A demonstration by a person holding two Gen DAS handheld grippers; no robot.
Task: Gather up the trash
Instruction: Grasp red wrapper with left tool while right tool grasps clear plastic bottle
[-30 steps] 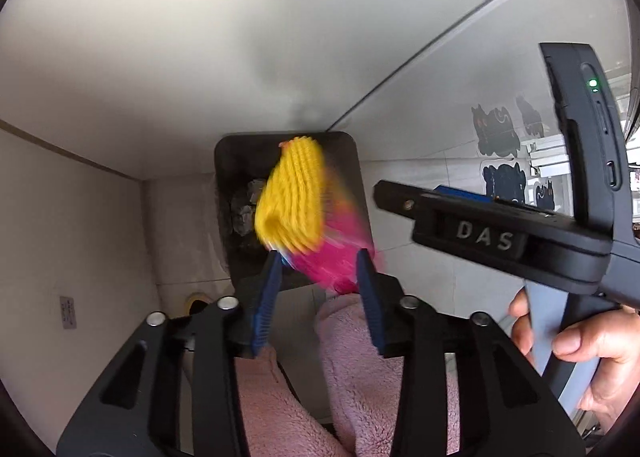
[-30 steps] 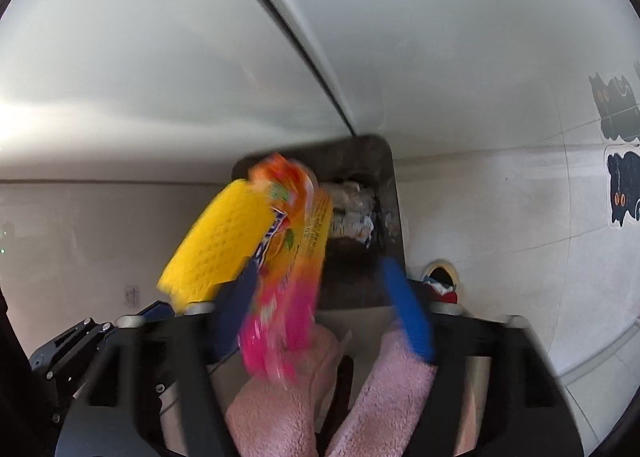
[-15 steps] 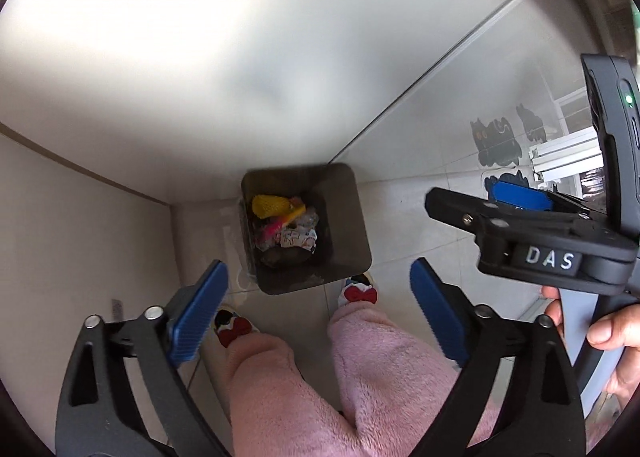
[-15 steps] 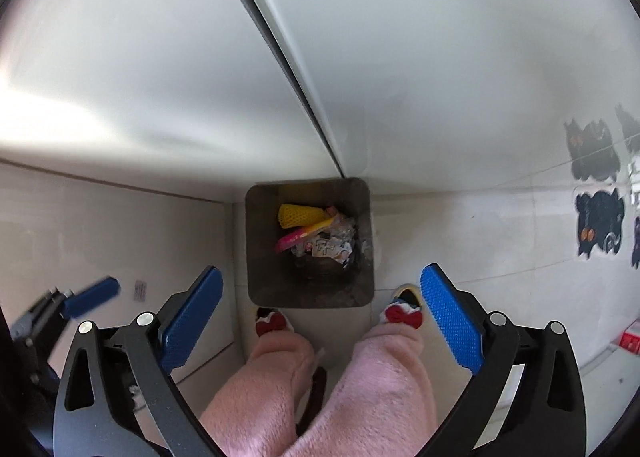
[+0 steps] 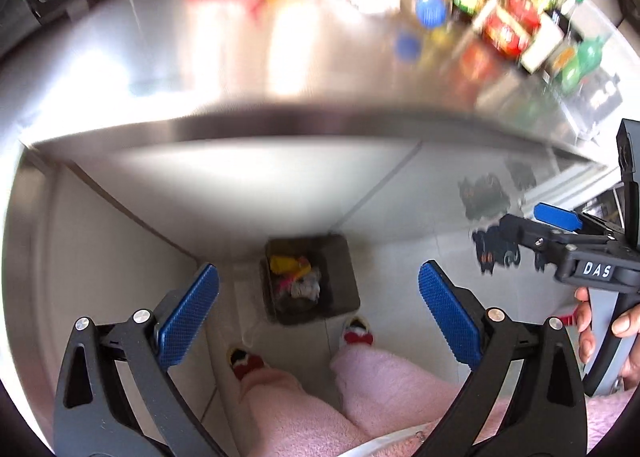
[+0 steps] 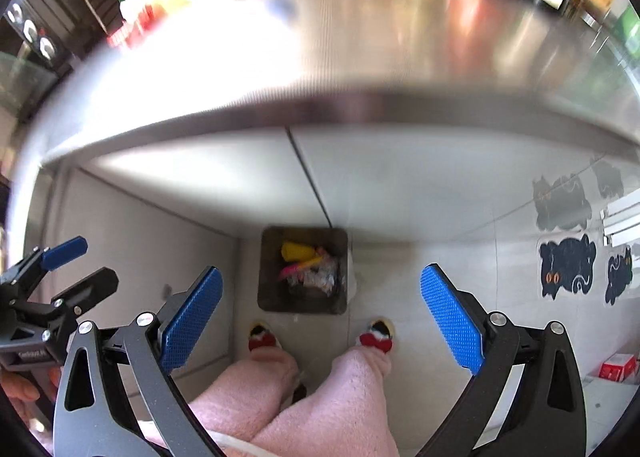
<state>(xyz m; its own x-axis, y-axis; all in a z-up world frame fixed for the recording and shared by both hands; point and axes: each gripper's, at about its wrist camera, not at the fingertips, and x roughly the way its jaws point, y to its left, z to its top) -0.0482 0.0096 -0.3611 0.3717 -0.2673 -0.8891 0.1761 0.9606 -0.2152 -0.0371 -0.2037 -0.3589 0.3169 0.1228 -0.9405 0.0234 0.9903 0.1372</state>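
Left hand-held gripper point(image 5: 318, 315): hanging high over the floor with its blue pads spread wide apart, gripping nothing.
Right hand-held gripper point(image 6: 320, 317): also hanging above the floor, its jaws standing wide apart and gripping nothing.
Bin point(image 6: 266, 297): sitting on the floor against the cabinet front, directly ahead of both cameras and between the spread fingers in each view.
Trash point(image 6: 310, 267): lying inside the bin; a yellow piece point(image 6: 296, 250) is resting at the far side, a pink strip point(image 6: 294, 269) just beside it, crumpled pale wrappers filling the rest.
Surface point(image 6: 360, 41): stretching across the top of both views, blurred, shining, carrying bottles and packets too smeared to name.
Person: standing at the bin in pink trousers point(image 6: 344, 397), slippers point(image 6: 376, 335) pointing at it.
Cat stickers point(image 6: 566, 267): showing on the floor to the right.
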